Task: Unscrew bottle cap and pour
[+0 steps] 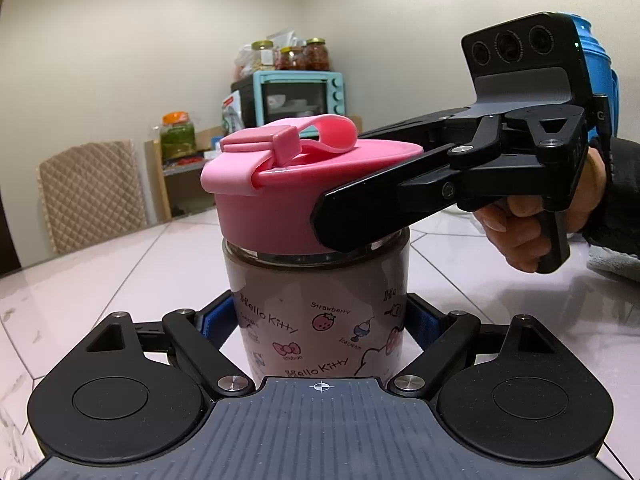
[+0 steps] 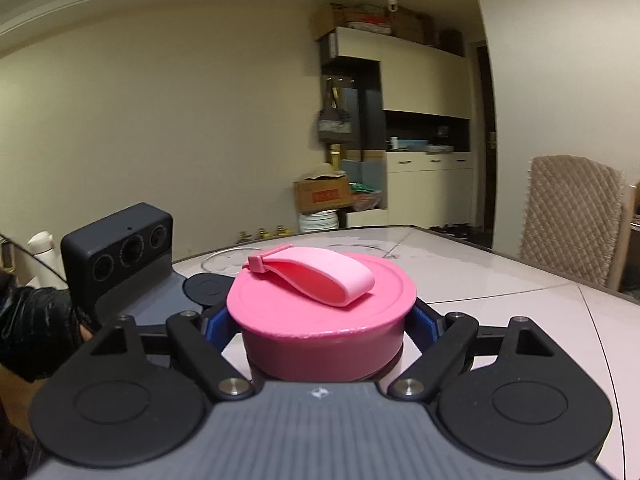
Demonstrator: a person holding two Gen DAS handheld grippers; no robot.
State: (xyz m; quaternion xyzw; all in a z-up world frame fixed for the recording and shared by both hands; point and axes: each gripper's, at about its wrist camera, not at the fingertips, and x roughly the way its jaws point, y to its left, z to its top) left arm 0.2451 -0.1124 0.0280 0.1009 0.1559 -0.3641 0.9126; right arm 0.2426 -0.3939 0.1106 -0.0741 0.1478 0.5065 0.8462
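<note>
A white marble-look table (image 1: 100,276) carries the scene, with a quilted chair (image 1: 94,196) drawn up at its far edge and a teal toaster oven (image 1: 300,96) on a shelf behind, jars on top of it. On the table stands the Hello Kitty bottle (image 1: 320,316), upright, its printed body topped by a wide pink cap (image 1: 288,196) with a soft carry loop (image 2: 324,280) folded across the top. The left gripper (image 1: 320,320) is closed around the bottle's lower body, its blue-padded fingers (image 1: 216,316) pressed against either side. The right gripper (image 2: 320,320), held in the person's right hand (image 1: 532,220), comes in level from the side and is clamped on the cap, one black finger lying across the cap's near wall in the left wrist view and both blue pads touching its rim in the right wrist view. The cap sits slightly tilted on the neck, with a band of clear glass showing beneath it.
</note>
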